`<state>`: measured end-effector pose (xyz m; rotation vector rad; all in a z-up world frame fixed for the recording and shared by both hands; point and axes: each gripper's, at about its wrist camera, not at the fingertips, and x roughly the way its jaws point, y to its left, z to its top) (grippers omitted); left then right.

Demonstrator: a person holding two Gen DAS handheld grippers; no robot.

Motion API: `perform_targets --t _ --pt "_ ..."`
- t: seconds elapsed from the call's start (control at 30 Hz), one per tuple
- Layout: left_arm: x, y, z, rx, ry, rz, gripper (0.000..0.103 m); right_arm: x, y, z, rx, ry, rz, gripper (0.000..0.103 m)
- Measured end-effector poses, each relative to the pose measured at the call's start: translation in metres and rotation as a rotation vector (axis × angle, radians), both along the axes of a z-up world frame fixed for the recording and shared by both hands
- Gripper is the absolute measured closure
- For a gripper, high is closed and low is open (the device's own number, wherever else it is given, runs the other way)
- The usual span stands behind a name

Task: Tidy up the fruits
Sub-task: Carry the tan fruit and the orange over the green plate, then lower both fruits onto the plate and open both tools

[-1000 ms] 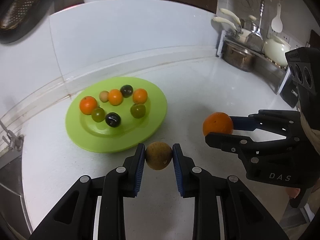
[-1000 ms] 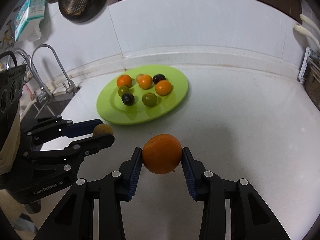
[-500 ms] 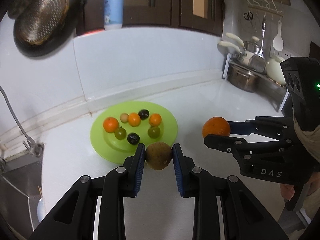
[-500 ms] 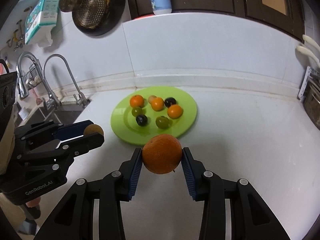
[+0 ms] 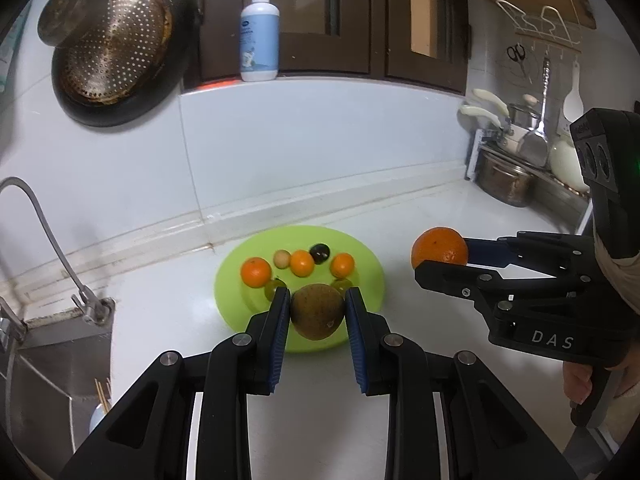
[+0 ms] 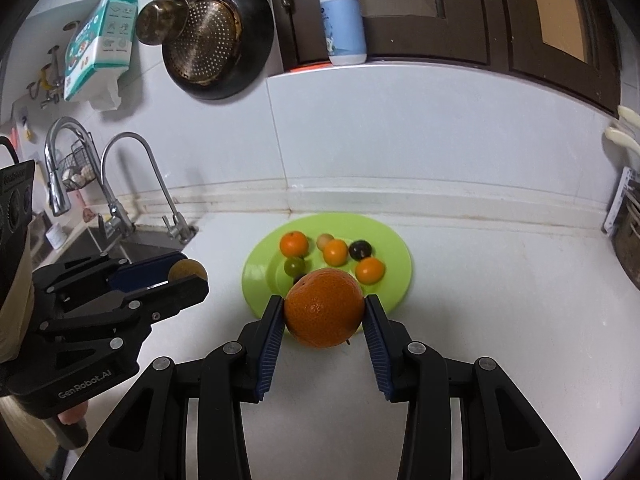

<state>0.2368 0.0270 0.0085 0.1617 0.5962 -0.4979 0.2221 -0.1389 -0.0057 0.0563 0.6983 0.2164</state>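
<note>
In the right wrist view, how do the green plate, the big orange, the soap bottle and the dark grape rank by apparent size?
1. green plate
2. big orange, though it is nearest the camera, in the right tongs
3. soap bottle, far away, so unsure against the orange
4. dark grape

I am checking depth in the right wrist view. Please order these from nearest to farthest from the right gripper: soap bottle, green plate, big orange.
1. Big orange: held between the right gripper fingers.
2. Green plate: just ahead on the counter.
3. Soap bottle: far back, up on the ledge above the wall tiles.
</note>
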Motion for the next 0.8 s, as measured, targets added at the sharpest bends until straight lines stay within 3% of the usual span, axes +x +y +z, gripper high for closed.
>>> perform_targets --t 0.43,0.8 --pt "0.036 0.008 -0.004 0.011 0.016 0.045 0.075 0.033 0.009 0.001 -0.01 -0.007 0.03 0.062" --pt "0.074 0.012 -0.023 -0.008 0.092 0.05 0.075 0.071 0.011 -0.013 -0.025 0.034 0.039 0.062"
